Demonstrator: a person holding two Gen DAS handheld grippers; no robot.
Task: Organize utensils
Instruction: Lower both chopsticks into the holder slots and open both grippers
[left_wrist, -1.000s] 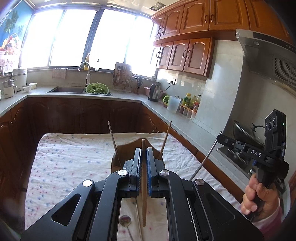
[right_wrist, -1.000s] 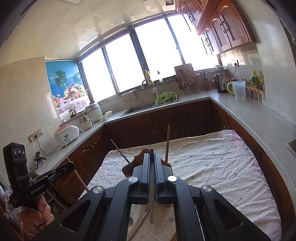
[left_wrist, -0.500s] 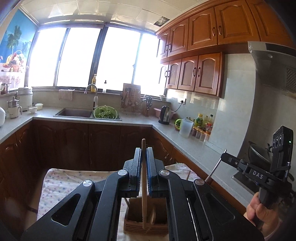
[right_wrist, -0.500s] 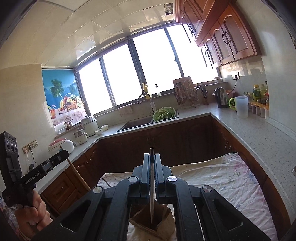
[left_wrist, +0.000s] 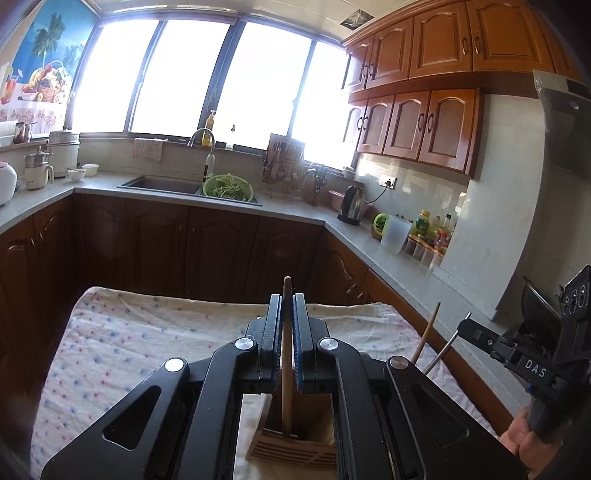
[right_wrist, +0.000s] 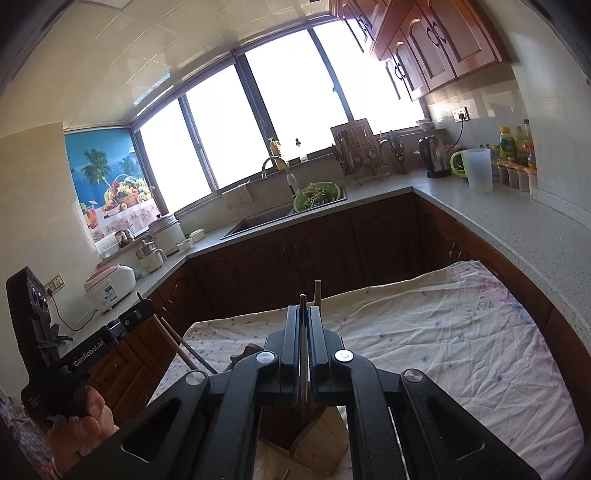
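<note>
My left gripper (left_wrist: 286, 297) is shut on a wooden utensil handle (left_wrist: 286, 369) held upright. Its lower end reaches into the open top of a wooden utensil holder (left_wrist: 291, 446) on the cloth-covered table (left_wrist: 129, 332). My right gripper (right_wrist: 303, 308) is shut on a thin metal utensil (right_wrist: 303, 373), also upright, above the same holder (right_wrist: 321, 435). Each gripper shows in the other's view: the right gripper (left_wrist: 466, 324) with its metal utensil (left_wrist: 441, 352), the left gripper (right_wrist: 146, 303) with its wooden handle (right_wrist: 173, 343). A wooden chopstick (left_wrist: 426, 334) stands slanted beside them.
Grey counters wrap around the back and right, carrying a sink with a green colander (left_wrist: 228, 187), a kettle (left_wrist: 352, 205), a white jug (left_wrist: 396, 239) and bottles. A range hood (left_wrist: 565, 125) and a wok sit at the far right. A hand (right_wrist: 88, 417) grips the left tool.
Both grippers moved forward and down with their utensils. The holder, ahead of the fingertips a second ago, now lies beneath them. The spoon on the cloth has left the view.
</note>
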